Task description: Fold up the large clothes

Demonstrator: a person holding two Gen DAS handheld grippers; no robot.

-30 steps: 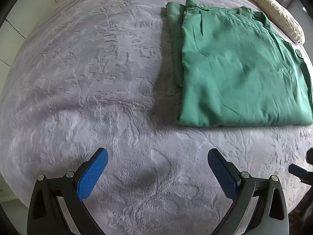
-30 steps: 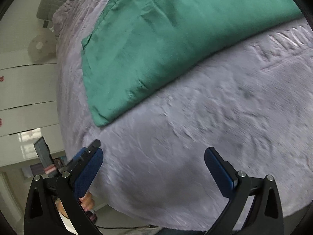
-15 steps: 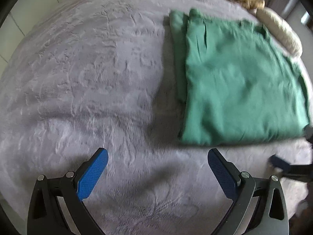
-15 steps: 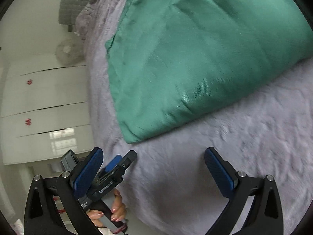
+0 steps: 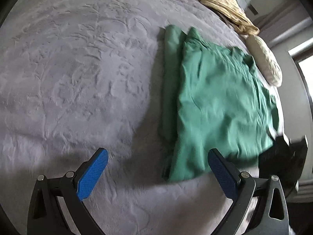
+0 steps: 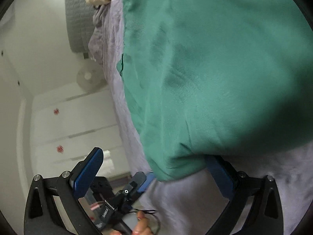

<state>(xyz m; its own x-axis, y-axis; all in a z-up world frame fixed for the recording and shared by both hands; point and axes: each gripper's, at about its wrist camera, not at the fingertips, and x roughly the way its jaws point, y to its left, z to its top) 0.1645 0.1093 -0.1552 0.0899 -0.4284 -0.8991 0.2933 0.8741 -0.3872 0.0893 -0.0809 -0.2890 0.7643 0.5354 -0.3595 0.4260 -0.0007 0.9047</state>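
The left gripper (image 5: pixel 156 173) hangs with its jaws wide apart, the folded green garment (image 5: pixel 215 107) lying just ahead and to its right on the grey bedspread (image 5: pixel 78 68). The right gripper (image 6: pixel 156 174) is equally spread, its right finger tucked under the garment's near corner, while beige pillows (image 5: pixel 264 62) rest beyond.

My left tongs (image 5: pixel 156 173) and right tongs (image 6: pixel 154 171) are matt black plastic with small bright metal pins, and their blue pads (image 5: pixel 92 177) carry a fine knurled texture. The green garment (image 5: pixel 219 105) is thin woven cloth, matt, softly creased. Under it the grey bedspread (image 5: pixel 78 78) looks plush and velvety, embossed with a raised leafy pattern. The cream pillow (image 5: pixel 264 62) has a nubbly, textured cover. The white cupboard doors (image 6: pixel 78 117) look smooth and faintly glossy.
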